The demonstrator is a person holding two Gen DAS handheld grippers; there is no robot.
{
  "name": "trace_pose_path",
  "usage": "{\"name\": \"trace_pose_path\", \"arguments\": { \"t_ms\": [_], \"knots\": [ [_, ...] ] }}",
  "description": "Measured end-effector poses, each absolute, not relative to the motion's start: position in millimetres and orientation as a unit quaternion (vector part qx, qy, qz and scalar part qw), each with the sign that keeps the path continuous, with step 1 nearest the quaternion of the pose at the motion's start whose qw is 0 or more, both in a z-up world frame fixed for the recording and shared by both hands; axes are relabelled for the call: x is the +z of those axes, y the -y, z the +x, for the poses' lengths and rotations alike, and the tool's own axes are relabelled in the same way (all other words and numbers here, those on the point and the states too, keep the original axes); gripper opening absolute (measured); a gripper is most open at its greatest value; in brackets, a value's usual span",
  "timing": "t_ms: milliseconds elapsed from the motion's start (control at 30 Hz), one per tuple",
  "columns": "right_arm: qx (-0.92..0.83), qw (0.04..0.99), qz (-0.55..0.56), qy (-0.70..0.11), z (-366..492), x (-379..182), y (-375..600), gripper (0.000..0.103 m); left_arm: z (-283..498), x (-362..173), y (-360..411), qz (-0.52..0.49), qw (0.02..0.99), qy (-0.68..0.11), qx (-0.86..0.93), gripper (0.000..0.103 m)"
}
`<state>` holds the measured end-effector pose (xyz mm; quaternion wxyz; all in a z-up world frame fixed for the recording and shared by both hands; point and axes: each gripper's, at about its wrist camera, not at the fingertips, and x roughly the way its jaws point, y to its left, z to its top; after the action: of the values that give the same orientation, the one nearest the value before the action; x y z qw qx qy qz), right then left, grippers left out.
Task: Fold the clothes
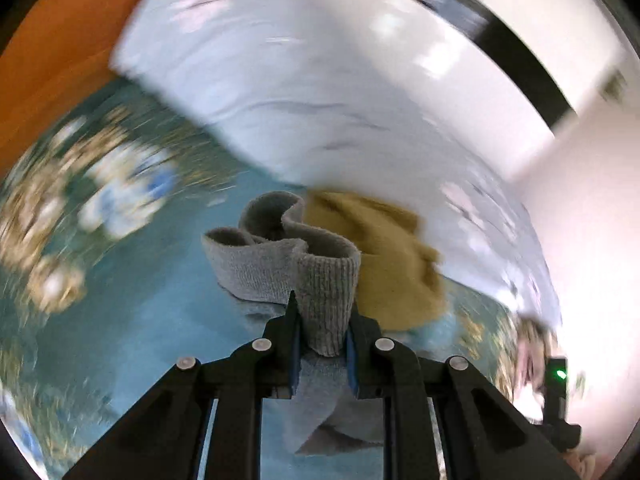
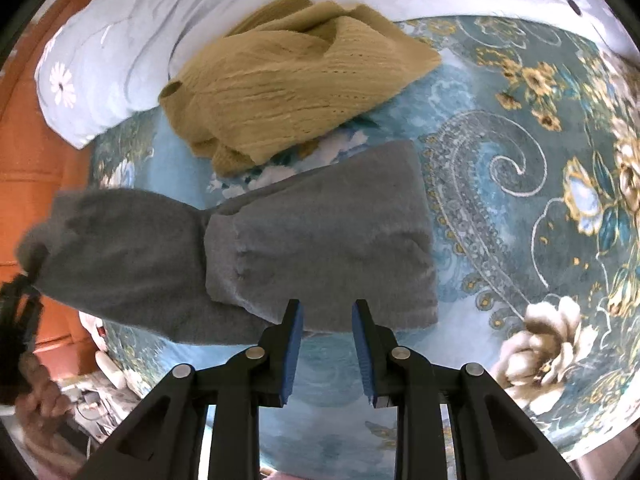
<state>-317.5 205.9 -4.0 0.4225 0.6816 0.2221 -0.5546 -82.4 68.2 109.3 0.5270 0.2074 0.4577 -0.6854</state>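
Note:
A grey knit garment (image 2: 320,236) lies partly folded on the floral bedspread (image 2: 520,208). My left gripper (image 1: 322,312) is shut on its ribbed grey cuff (image 1: 326,280) and holds that end lifted; this gripper also shows dark and blurred at the left edge of the right wrist view (image 2: 20,308). My right gripper (image 2: 326,308) is open and empty just in front of the grey garment's near edge. A mustard knit garment (image 2: 288,84) lies crumpled behind it, also in the left wrist view (image 1: 384,252).
A pale blue pillow with white flowers (image 2: 112,52) lies at the back against an orange headboard (image 2: 28,160). It appears blurred in the left wrist view (image 1: 280,80). The bed edge drops off at the lower left (image 2: 112,360).

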Motion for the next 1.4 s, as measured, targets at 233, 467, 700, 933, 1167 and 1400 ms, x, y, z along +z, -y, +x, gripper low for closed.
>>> {"name": "trace_pose_path", "arguments": {
  "t_ms": [233, 467, 700, 933, 1167, 1400],
  "knots": [
    [-0.574, 0.388, 0.696, -0.190, -348.9, -11.5, -242.2, 0.028, -238.8, 90.3, -62.4, 0.311, 0.411, -0.437, -0.737, 0.018],
    [-0.601, 0.330, 0.712, -0.153, -398.1, -20.7, -281.8, 0.028, -331.0, 18.6, -97.9, 0.432, 0.336, -0.436, -0.715, 0.018],
    [-0.609, 0.291, 0.726, -0.130, -417.2, -34.7, -309.2, 0.028, -358.3, -16.3, -106.1, 0.475, 0.312, -0.442, -0.694, 0.042],
    [-0.610, 0.314, 0.711, -0.154, -412.4, -37.1, -293.9, 0.028, -332.9, 6.1, -103.5, 0.442, 0.274, -0.485, -0.703, 0.059],
    [-0.574, 0.400, 0.703, -0.128, -401.3, -35.6, -257.3, 0.038, -222.7, -2.4, -81.1, 0.443, 0.396, -0.501, -0.629, 0.060],
    [-0.514, 0.484, 0.683, -0.187, -370.9, -51.7, -200.5, 0.050, -159.7, -46.2, -79.3, 0.445, 0.459, -0.561, -0.526, 0.060]
  ]
}}
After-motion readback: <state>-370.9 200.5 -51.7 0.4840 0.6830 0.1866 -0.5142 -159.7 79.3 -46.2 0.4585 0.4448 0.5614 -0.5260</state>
